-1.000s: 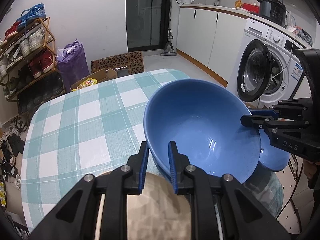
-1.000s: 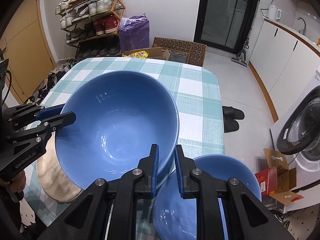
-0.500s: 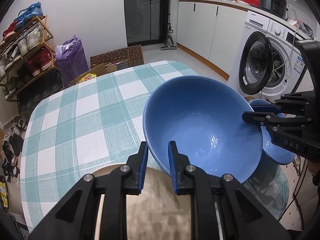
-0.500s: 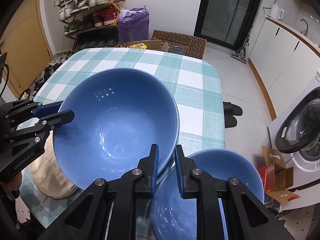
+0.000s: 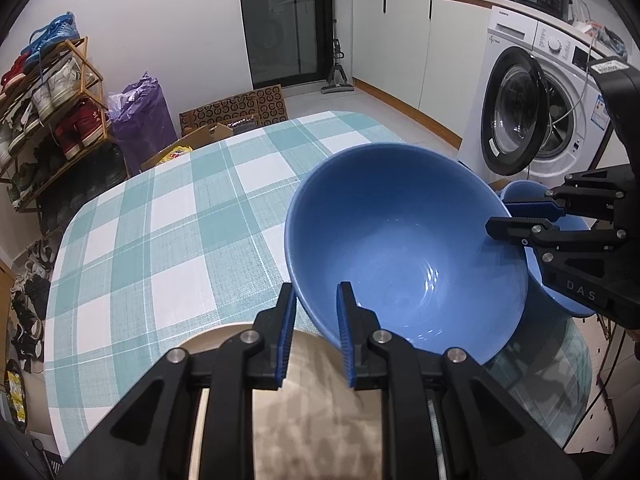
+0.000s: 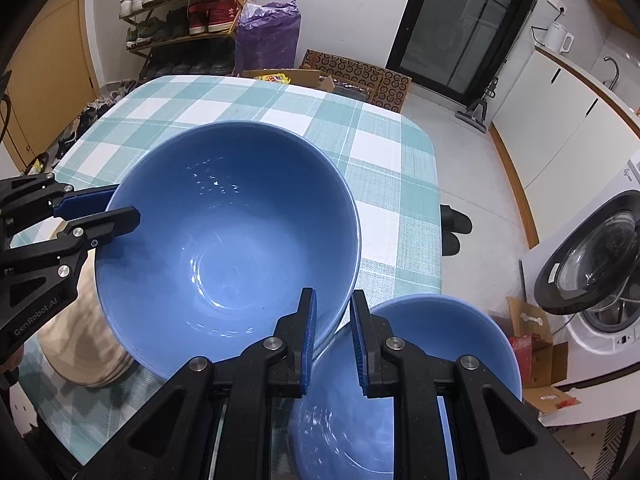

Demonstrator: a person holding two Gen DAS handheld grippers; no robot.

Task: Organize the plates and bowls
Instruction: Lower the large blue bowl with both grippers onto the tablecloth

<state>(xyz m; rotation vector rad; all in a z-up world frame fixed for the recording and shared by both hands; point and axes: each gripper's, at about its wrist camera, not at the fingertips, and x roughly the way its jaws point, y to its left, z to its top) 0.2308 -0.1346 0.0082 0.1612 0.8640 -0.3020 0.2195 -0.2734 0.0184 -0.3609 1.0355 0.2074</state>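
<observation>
large blue bowl point(image 6: 224, 248) | rim clamped | left hand-held gripper point(image 5: 316, 312) | right hand-held gripper point(image 6: 332, 312)

You see two blue bowls point(image 6: 224, 248) over a teal-and-white checked tabletop point(image 6: 384, 184) (beige plates point(image 6: 80, 344) beside).

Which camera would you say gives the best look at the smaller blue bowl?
The right wrist view: the smaller blue bowl shows its rim and inside. The left wrist view shows only a sliver behind the large bowl.
</observation>
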